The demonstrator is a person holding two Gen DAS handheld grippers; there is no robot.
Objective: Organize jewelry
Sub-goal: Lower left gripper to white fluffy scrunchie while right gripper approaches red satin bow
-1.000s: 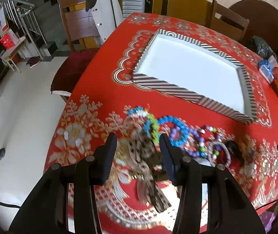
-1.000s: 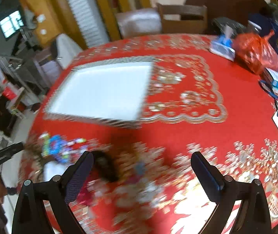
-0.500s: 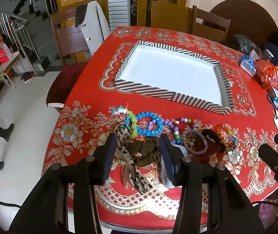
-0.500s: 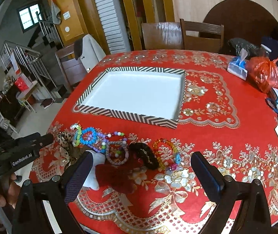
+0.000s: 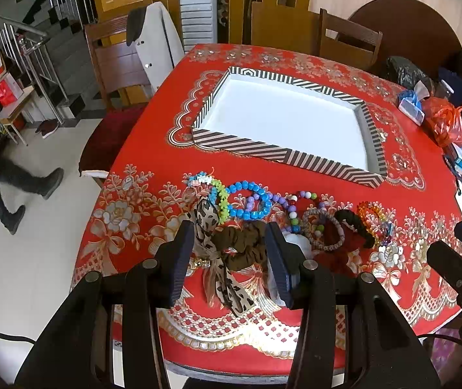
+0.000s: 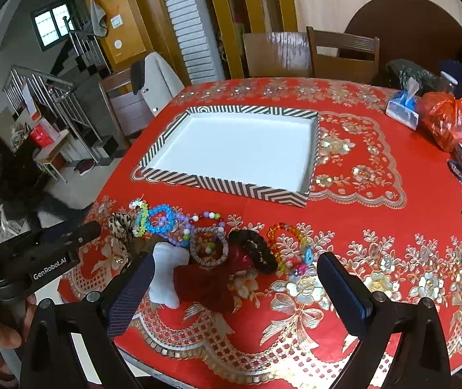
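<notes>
A row of beaded bracelets (image 5: 250,202) and hair ties lies near the front edge of the red table, also in the right wrist view (image 6: 163,222). A leopard-print bow (image 5: 218,253) lies between my left gripper's (image 5: 229,251) open fingers, above the table. A striped tray (image 5: 240,144) with a white, empty floor stands behind the jewelry; the right wrist view shows it too (image 6: 247,191). My right gripper (image 6: 234,283) is open wide above a white bone-shaped piece (image 6: 166,272), a dark red scrunchie (image 6: 205,283) and a rainbow bracelet (image 6: 287,243).
Plastic bags and small boxes (image 6: 444,120) crowd the table's right side. Wooden chairs (image 5: 347,42) stand behind the table, one with a white coat (image 5: 156,45) at the left. A person (image 5: 7,191) walks on the floor at left.
Both grippers have pulled back and risen from the jewelry; more of the table and tray shows. The right view has steadied from a blur. Both stay open.
</notes>
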